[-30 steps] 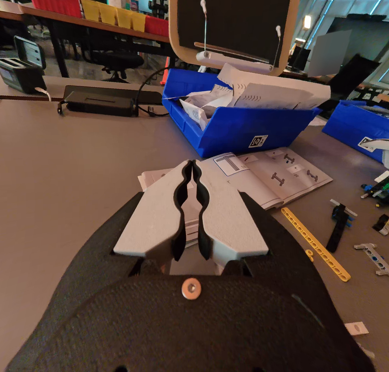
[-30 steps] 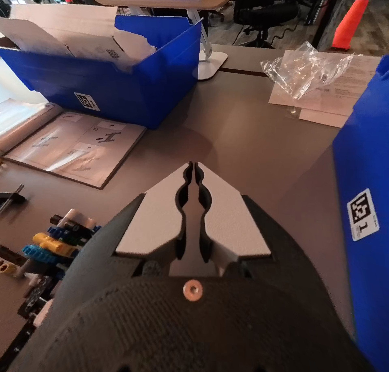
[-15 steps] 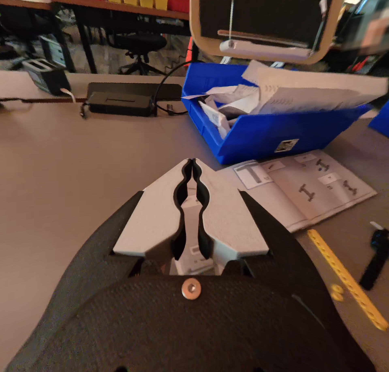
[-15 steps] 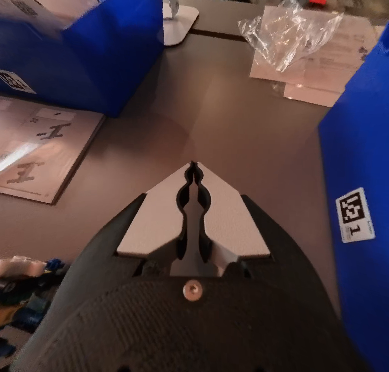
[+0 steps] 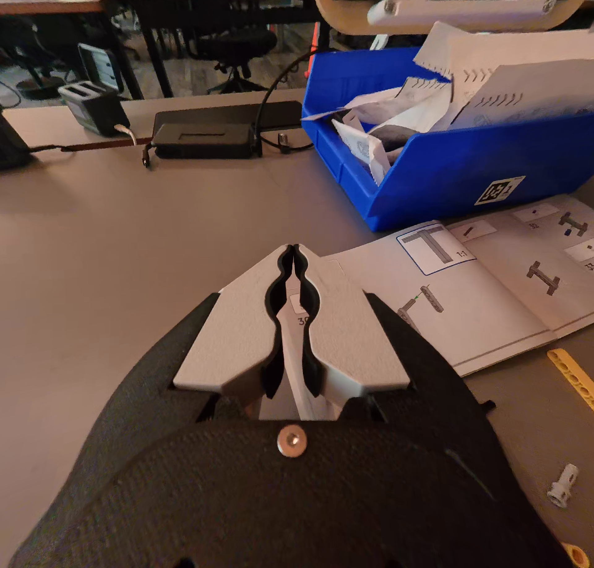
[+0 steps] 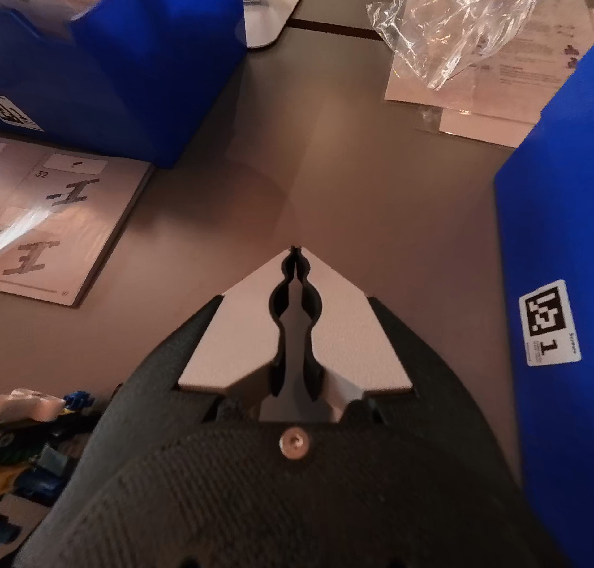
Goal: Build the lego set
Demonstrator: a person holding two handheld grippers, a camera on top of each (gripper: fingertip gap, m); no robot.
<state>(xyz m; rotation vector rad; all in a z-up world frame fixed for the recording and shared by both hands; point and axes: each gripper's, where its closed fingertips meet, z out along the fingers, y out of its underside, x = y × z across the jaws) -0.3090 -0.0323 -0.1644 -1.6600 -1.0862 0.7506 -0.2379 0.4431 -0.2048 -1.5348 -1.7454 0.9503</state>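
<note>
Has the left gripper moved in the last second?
Yes. The left gripper has swung left and lower: the open instruction booklet and blue plastic bin have slid rightward and grown larger, and the black lego pieces have left the frame.

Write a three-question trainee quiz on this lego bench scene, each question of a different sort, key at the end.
1. True or false: the left tongs grip a lego part.
2. Multiple choice: the clear plastic bag lies on A) printed sheets, B) the instruction booklet, C) a blue bin.
3. Fill in: the long beam beside the booklet is ____ in colour.

Key: 1 false, they are shut and empty, as are the right tongs; 2 A; 3 yellow.
</note>
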